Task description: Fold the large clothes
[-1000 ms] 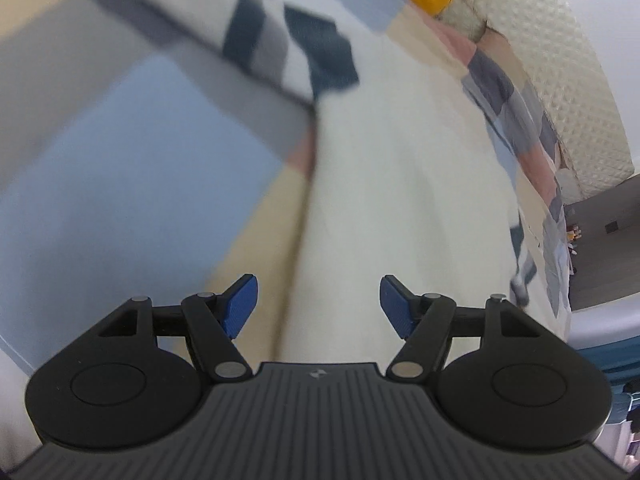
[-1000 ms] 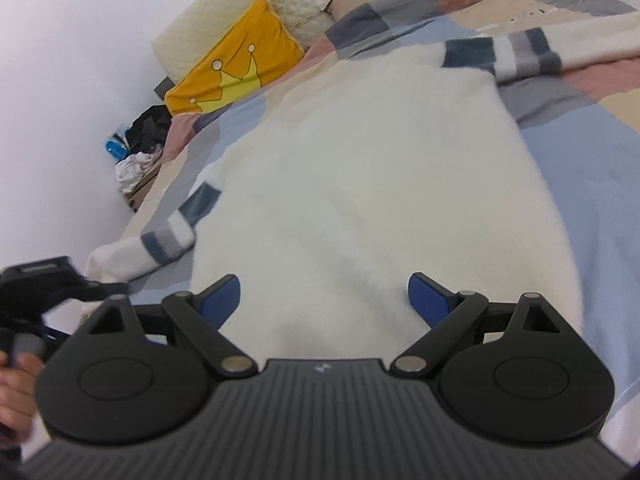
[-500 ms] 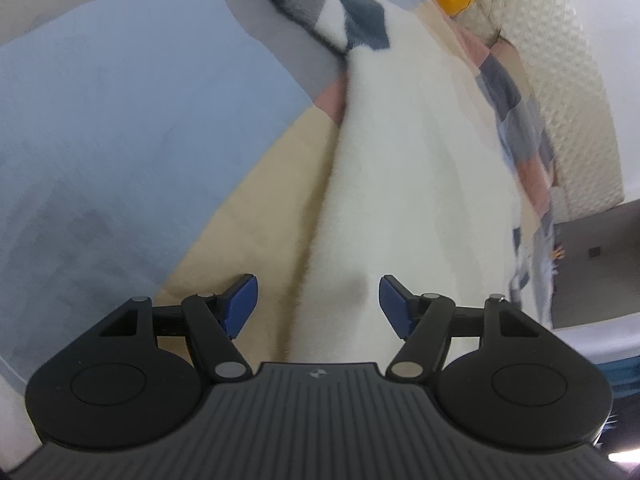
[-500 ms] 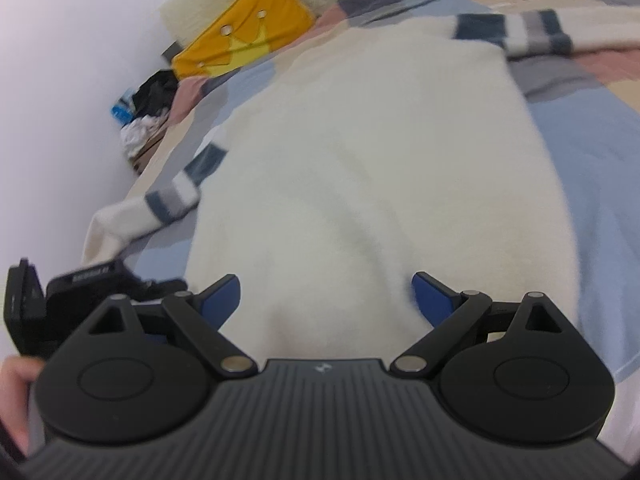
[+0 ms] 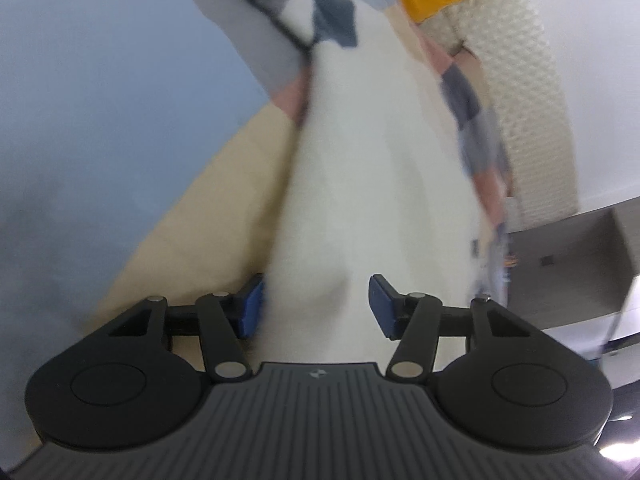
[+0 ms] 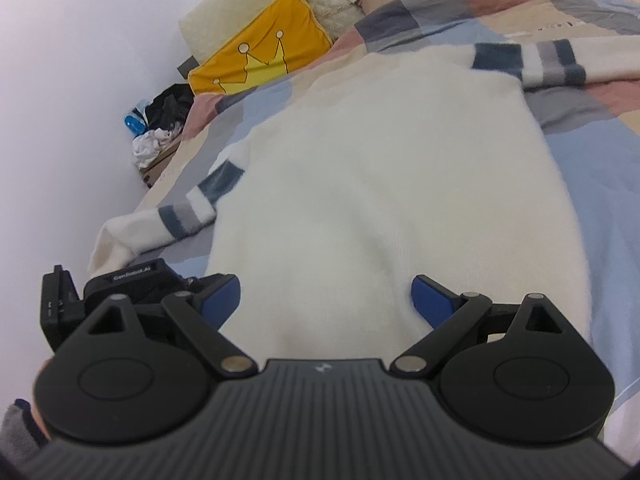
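The left claw [image 5: 316, 304] is low at the near hem of the cream sweater [image 6: 384, 184]. Its blue pads [image 5: 251, 307] have just been closing, and a raised bump of the cream fabric stands between them. The pad on the left of the view touches or nearly touches the cloth, while the other pad shows a gap, so I judge the claw apart, not yet clamped. The view is blurred.

The right claw [image 6: 325, 300] is apart too, its pads wide at each side of the same hem, and it holds nothing. Just to its left, the body of the other tool is seen at the corner of the hem.

Ahead of both claws the sweater lies flat on the bed [image 6: 600, 184], over a patchwork cover. One striped sleeve [image 6: 188, 216] goes out to the left of the right claw, and the other striped sleeve [image 6: 536, 60] goes out far ahead to the right. Beyond the sweater there is a yellow cushion [image 6: 256, 56] with a crown, near the headboard.

In my judgement the folding is only at its start: the garment is spread out, but no fold is visible. What remains is to grip the hem, to bring it over, and to tuck both sleeves.
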Demonstrator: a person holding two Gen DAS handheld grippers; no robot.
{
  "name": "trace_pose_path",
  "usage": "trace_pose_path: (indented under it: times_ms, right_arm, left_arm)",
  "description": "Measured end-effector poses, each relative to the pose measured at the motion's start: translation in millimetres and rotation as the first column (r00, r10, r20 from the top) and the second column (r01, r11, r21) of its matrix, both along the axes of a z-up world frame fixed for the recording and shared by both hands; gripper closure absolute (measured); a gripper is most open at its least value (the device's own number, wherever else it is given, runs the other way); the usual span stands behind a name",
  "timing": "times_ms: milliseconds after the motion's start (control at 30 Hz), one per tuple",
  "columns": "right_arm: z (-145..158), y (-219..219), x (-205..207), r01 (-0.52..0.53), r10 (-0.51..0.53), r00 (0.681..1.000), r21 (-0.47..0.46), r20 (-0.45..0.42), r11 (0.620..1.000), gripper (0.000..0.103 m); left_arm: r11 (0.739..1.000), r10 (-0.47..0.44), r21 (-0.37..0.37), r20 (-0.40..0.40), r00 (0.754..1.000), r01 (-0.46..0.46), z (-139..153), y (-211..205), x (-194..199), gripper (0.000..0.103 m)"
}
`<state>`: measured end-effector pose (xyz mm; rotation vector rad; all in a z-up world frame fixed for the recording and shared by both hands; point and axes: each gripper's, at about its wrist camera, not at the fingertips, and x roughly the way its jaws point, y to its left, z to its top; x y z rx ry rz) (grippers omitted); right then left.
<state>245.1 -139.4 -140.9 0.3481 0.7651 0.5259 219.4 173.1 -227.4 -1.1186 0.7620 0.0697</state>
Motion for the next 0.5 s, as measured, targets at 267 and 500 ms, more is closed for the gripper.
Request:
trace_pose_path:
  times_ms: [267,500]
  right_arm:
    - [7,6,-5,-0.016,0.017,0.999,-0.015,0.05,1.0,0.01]
    - [2,0,-1,-0.008,0.008,1.0,-0.027,0.008,1.0,0.01]
  left_arm:
    - [0.974,-0.153,-0.125,0.241,0.958,0.187,29,-19,-1,0.042]
    - [0.956,-0.177,-0.176,0.289,0.941,0.234,34,-22,-5,0.042]
